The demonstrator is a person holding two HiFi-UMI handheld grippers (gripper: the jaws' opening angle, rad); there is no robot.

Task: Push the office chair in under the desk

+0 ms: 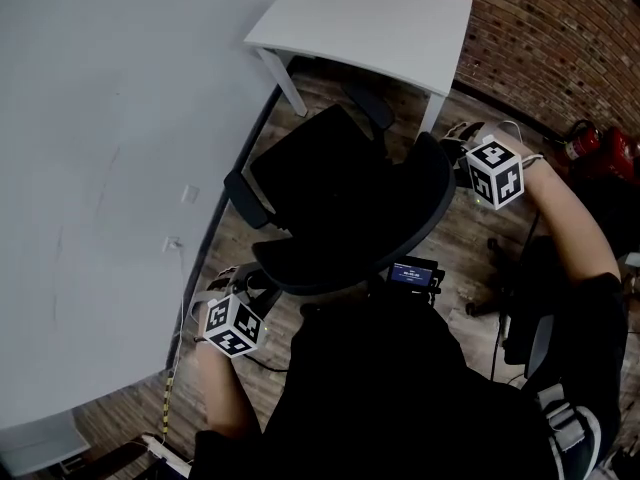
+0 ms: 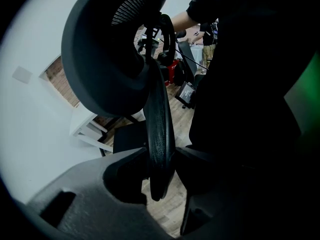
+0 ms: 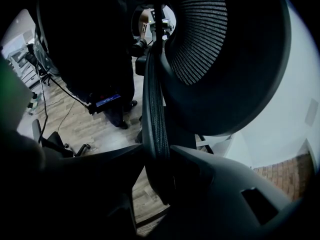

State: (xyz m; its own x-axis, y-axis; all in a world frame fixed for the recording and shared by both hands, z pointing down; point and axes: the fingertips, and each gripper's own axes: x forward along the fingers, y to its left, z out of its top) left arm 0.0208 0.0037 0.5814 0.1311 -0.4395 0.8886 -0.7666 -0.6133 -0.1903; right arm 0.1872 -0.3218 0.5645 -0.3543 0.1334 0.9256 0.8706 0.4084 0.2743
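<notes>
**Black mesh-backed office chair** (image 1: 340,203), shown on the wooden plank floor (image 1: 462,240) just short of the white rectangular desk (image 1: 370,13), with its seat turned toward the desk. The backrest rim (image 2: 159,134) is pinched on one side by the left gripper (image 1: 247,280) and on the other by the right gripper (image 1: 453,150).

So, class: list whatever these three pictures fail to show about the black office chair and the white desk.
- Wheels and base of the black office chair: head view, hidden beneath its seat and black mesh backrest.
- Space under the white desk: head view, covered by its own top.
- Desk's far corner: head view, cut off by the top edge.
</notes>
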